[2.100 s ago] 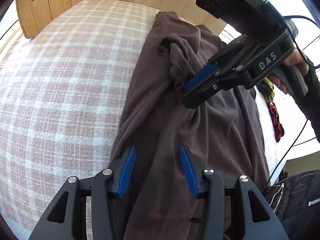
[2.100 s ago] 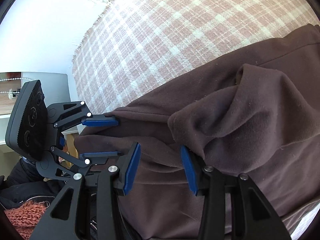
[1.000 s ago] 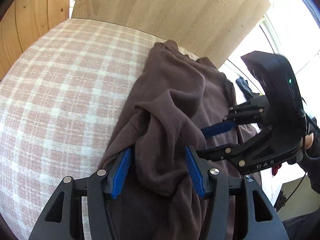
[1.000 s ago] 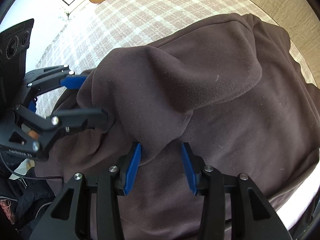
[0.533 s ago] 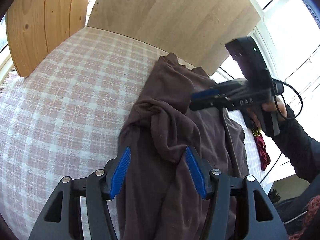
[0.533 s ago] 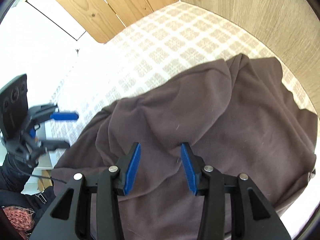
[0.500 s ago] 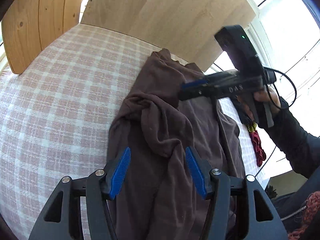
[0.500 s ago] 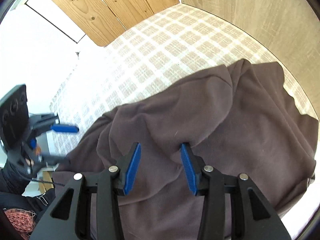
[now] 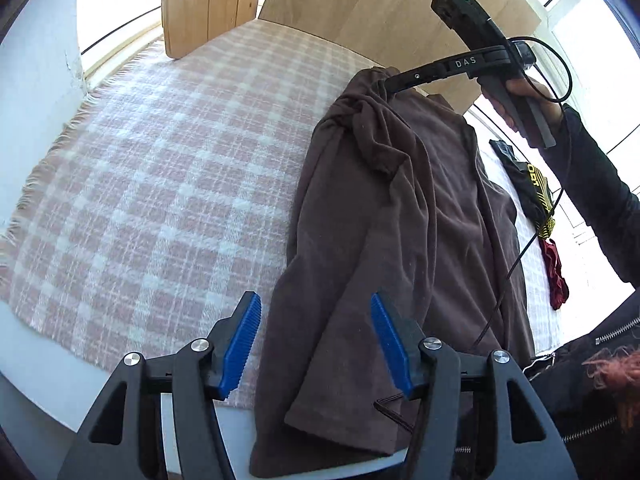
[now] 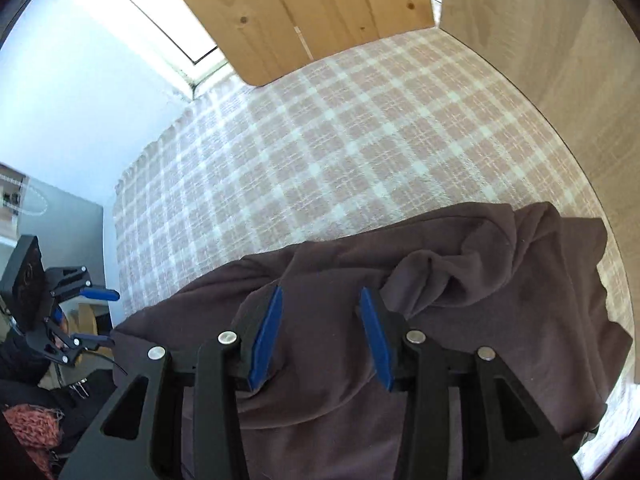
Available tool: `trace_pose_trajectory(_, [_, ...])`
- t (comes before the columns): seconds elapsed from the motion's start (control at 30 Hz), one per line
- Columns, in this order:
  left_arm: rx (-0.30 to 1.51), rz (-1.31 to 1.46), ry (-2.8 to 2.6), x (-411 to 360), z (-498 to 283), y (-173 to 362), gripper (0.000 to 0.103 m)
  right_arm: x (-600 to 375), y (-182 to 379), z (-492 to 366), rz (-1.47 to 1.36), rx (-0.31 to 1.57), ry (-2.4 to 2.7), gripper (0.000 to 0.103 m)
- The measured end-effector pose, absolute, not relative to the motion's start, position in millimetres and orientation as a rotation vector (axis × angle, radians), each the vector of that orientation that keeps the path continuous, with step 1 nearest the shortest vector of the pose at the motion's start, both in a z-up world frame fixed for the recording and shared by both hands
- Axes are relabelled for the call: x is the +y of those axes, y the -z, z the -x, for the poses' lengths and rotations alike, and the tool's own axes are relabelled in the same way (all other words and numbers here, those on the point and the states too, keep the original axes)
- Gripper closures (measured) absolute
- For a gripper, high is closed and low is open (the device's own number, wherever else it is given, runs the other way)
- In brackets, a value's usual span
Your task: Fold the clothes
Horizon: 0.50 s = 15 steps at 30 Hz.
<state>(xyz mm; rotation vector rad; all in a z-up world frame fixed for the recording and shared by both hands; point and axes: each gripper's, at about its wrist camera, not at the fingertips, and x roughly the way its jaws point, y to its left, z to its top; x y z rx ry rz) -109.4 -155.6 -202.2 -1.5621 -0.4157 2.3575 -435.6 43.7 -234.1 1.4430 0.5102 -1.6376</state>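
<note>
A dark brown fleece garment (image 9: 404, 216) lies in a long rumpled strip on a pink and white checked blanket (image 9: 160, 160). It also shows in the right wrist view (image 10: 460, 320). My left gripper (image 9: 316, 340) is open and empty, above the garment's near end, which hangs over the table edge. My right gripper (image 10: 320, 328) is open, its jaws pressed down on the fabric near the bunched far end. In the left wrist view the right gripper (image 9: 390, 84) touches the twisted far end. The left gripper (image 10: 98, 314) shows at the left of the right wrist view.
Wooden panels (image 10: 320, 12) stand behind the blanket. A black and yellow item (image 9: 536, 196) and a dark red cloth (image 9: 556, 276) lie to the right of the garment. A white wall (image 9: 36, 92) is on the left. The blanket's fringe (image 9: 28, 196) marks its edge.
Both grippers have let go of the raised fold, and the garment has dropped flatter. The left gripper has drawn back to the near end. The right gripper has moved to the far end.
</note>
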Motion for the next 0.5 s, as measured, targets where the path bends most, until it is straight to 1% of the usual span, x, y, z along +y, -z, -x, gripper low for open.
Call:
trace_pose_trajectory(0.07, [-0.356,1.562,-2.352,-145,95,203,0.048,38,236,419,-1.403,0.657,1.602,0.062])
trace_pose_trajectory(0.2, [-0.161,1.538,-2.362,-119,78,203,0.048,17,245,397,-1.378,0.810,1.527,0.063])
trace_pose_trajectory(0.27, [-0.097,1.515,-2.362,-112,75,203,0.047,11,243,386,-1.366,0.858,1.512,0.063])
trace_pose_trajectory(0.33, [-0.045,1.557,-2.355,-110,77,212,0.048,8,242,379,-1.346,0.903,1.514,0.062])
trace_pose_trajectory(0.43, [0.011,1.603,-2.328,-108,78,225,0.050,10,241,375,-1.342,0.910,1.518,0.062])
trace_pose_trajectory(0.5, [0.022,1.602,-2.315,-107,76,229,0.059,15,239,373,-1.329,0.928,1.527,0.062])
